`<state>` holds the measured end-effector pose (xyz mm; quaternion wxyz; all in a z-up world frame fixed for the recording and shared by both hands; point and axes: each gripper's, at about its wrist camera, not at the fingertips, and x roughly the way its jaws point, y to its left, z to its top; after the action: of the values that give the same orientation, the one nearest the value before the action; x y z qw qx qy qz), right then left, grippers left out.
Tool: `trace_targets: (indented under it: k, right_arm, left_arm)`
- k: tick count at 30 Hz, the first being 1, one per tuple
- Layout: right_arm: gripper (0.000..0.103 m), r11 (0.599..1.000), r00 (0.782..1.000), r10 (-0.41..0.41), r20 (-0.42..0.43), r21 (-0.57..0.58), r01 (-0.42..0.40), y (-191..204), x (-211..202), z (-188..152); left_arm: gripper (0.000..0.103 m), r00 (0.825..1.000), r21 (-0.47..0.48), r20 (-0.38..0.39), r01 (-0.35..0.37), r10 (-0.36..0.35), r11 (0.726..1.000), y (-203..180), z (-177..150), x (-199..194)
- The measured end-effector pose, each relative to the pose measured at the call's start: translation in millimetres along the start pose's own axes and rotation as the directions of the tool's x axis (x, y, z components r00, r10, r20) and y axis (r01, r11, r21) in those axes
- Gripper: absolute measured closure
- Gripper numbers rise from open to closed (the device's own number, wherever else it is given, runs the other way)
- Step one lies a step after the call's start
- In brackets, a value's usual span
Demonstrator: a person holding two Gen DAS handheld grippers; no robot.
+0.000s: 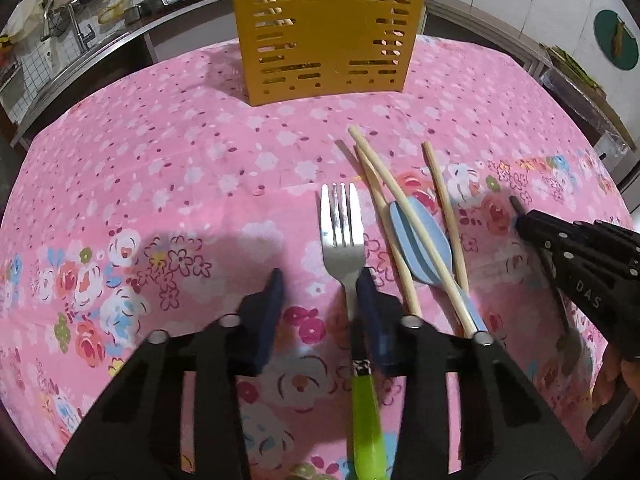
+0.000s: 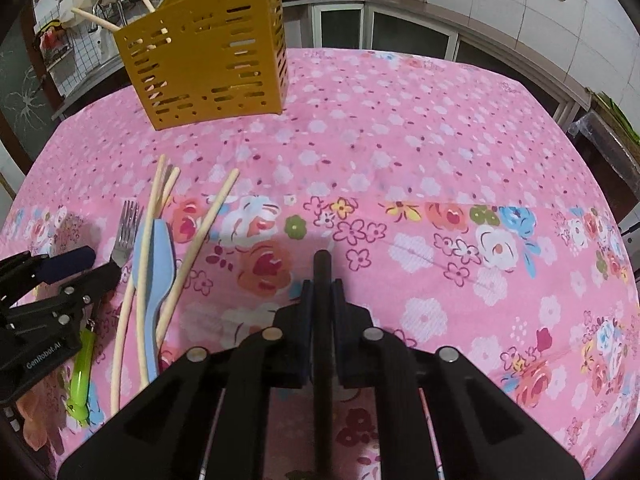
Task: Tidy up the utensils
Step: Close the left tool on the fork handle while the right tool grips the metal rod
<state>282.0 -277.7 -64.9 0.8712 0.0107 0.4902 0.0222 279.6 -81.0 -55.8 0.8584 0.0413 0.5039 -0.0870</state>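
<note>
Now my right gripper (image 2: 322, 280) fingers clamp a black handle (image 2: 322, 320), my left gripper (image 1: 320, 280) fingers part-open astride the green-handled fork (image 1: 348, 256), chopsticks (image 1: 400, 220) right of them.

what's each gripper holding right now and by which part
The right gripper is shut on a thin dark utensil handle, near its end. The left gripper straddles the fork at its neck, not yet clamped.

A pink tablecloth (image 1: 160, 168) printed with white, red, orange and blue flowers carries a mustard-yellow slotted holder (image 1: 326, 36), a silver fork (image 1: 344, 236) with a lime-green handle, a pale blue spoon (image 1: 424, 240), cream chopsticks (image 1: 400, 204) and black tongs (image 1: 318, 292) with navy pads.
</note>
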Motion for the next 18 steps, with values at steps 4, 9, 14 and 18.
trace_targets:
  k: [4, 9, 14, 18]
  right_arm:
    - [0.094, 1.000, 1.000, 0.000, 0.000, 0.011, 0.000, -1, 2, 2]
    - [0.094, 1.000, 1.000, 0.015, 0.007, 0.025, -0.015, -3, 1, 2]
    - [0.094, 0.999, 0.999, 0.026, 0.036, 0.039, -0.027, -4, -5, 2]
    - [0.094, 0.997, 0.995, 0.052, 0.088, 0.055, -0.057, -6, -17, 4]
  left_arm:
    - [0.090, 1.000, 0.014, -0.011, -0.002, 0.002, 1.000, -5, 5, 2]
    - [0.095, 1.000, 0.007, -0.010, 0.014, -0.014, 1.000, -4, 8, 4]
    - [0.098, 0.999, -0.029, 0.004, 0.040, -0.040, 0.999, 7, 7, -1]
    - [0.099, 0.997, -0.062, 0.054, 0.059, -0.056, 0.996, 17, 6, -14]
